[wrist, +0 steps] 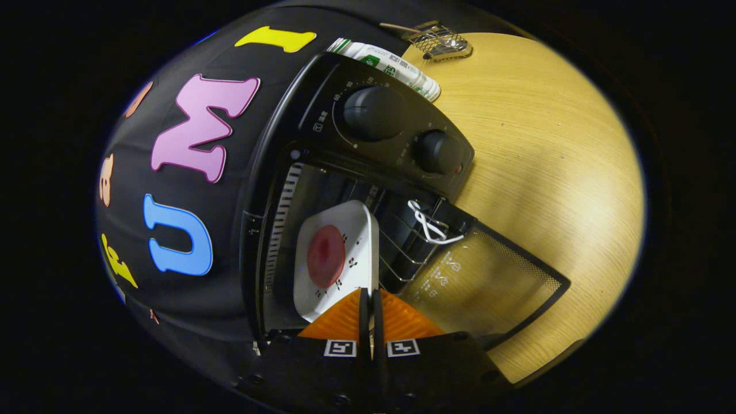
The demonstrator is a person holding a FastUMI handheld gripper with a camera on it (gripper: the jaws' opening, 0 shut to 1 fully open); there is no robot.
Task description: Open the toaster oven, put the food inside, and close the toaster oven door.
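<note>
**Plate carried edge-on into the open toaster oven**

The food [325, 256], a round red slice, lies in the middle of a square white plate [339, 230] with small printed sprigs around its rim. The plate sits inside the mouth of the toaster oven [276, 190], over the wire rack [402, 247] whose bars show just beside it. The gripper [368, 310] is pinched narrow, its two fingers nearly together and clamped on the near edge of the plate, so the plate hangs out ahead of them like a tray held by one side. Holding it by the rim keeps the fingers clear of the food and lets the plate slide in flat over the bars; whether it already rests on the rack or is a little above it cannot be told from here

The oven door [489, 282] is swung fully down, its glass lying close to the wooden table [546, 161], which leaves the whole opening free. A loop of white cord [428, 224] hangs at the door's hinge side, likely a pull for opening and shutting it. Above the opening, two dark knobs [374, 112] stand on the control panel

Beyond the oven, on the table, lie a white and green packet [391, 63] against the oven's far corner and a small wire mesh tray [440, 40] further off

By my reading the door step is done and the loading is under way: what is left is to let go of the plate and shut the door
</note>
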